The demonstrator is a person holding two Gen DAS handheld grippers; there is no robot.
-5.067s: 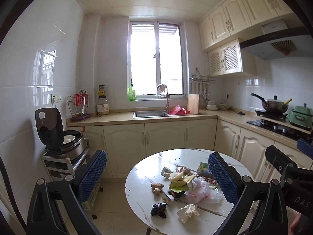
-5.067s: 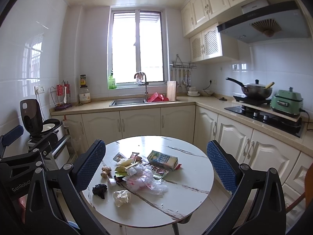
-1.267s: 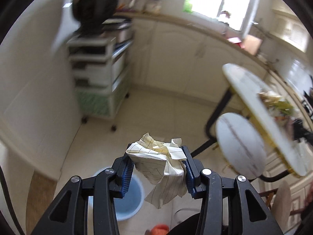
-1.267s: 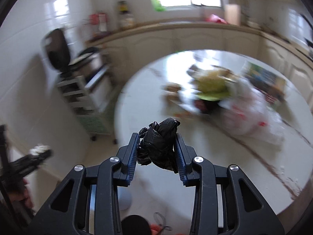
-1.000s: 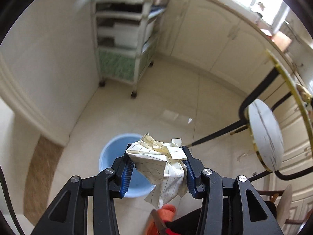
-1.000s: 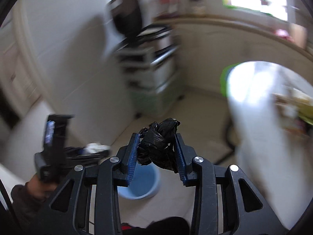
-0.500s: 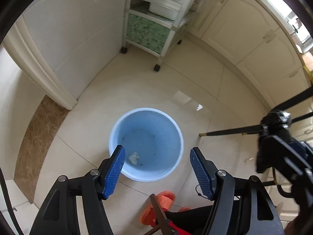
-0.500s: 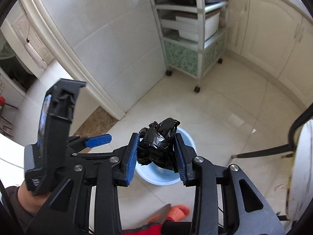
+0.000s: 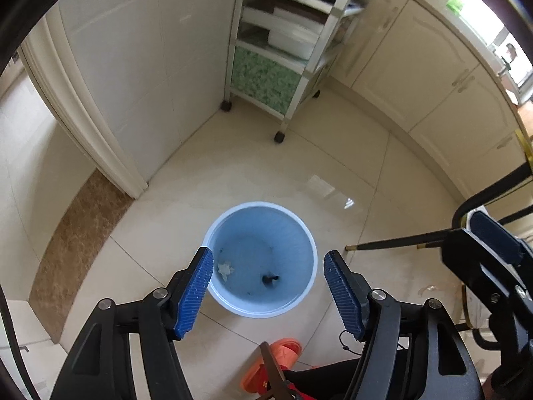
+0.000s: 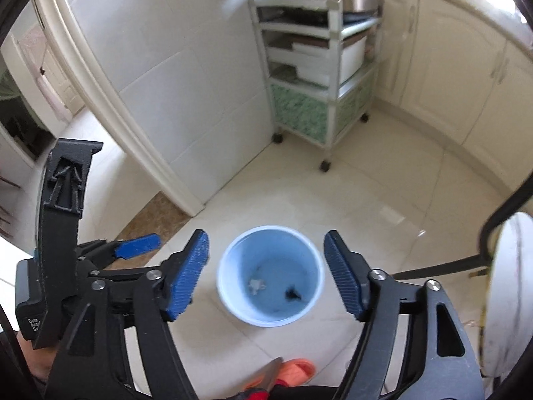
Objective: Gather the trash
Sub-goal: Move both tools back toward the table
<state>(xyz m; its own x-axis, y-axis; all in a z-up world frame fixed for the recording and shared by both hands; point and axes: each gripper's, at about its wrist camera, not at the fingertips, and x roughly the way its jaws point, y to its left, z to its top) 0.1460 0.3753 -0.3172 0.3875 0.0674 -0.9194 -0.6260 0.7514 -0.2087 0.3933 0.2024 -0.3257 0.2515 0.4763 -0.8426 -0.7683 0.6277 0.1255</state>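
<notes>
- Blue bin stands on bare floor, apart from wall and cart.
- Your left gripper and right gripper gape wide, holding nothing.
- Paper and black wad lie inside the bin; details too small.

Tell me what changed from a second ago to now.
Both grippers let go. The left gripper dropped its crumpled paper and the right gripper its black wad; both now lie in the blue bin. The bin and the rolling cart stayed put.
</notes>
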